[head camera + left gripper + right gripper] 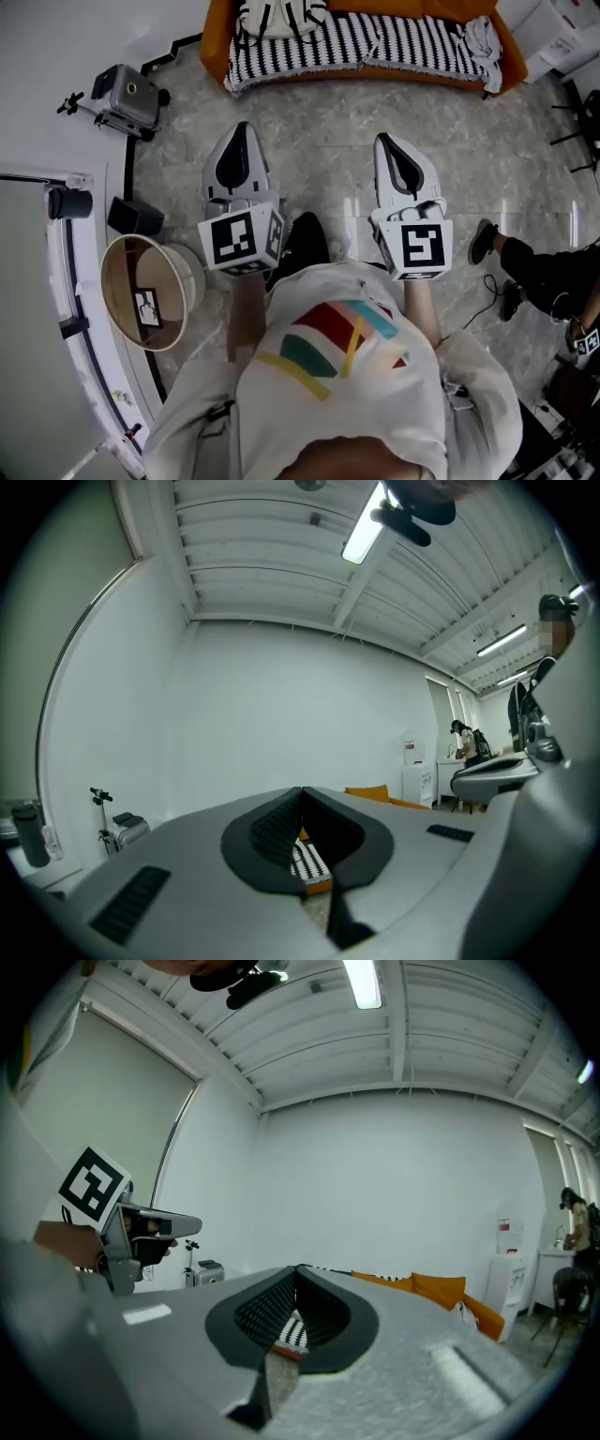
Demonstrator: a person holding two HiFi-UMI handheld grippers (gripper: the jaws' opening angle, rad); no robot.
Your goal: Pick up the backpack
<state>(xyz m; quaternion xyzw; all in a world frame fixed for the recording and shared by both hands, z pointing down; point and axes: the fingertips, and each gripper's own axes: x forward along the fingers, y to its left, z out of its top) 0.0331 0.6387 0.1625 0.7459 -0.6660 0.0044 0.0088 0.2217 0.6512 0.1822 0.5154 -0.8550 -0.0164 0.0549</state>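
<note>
The white backpack [277, 15] with black straps lies on the black-and-white striped blanket [375, 42] of an orange sofa [217, 42] at the top of the head view, partly cut off by the frame edge. My left gripper [241, 129] and right gripper [385, 140] are held side by side over the marble floor, pointing level toward the sofa and well short of it. Both have their jaws shut with nothing between them. In the left gripper view the left gripper [302, 792] frames a strip of the blanket [307, 862]. The right gripper [298, 1270] likewise points at the sofa [439, 1288].
A silver case on a tripod [127, 94] stands at the left, with a black box [135, 217] and a round wooden tub [147, 292] nearer me. A white cloth [481, 38] lies at the sofa's right end. A seated person's legs [525, 267] reach in from the right.
</note>
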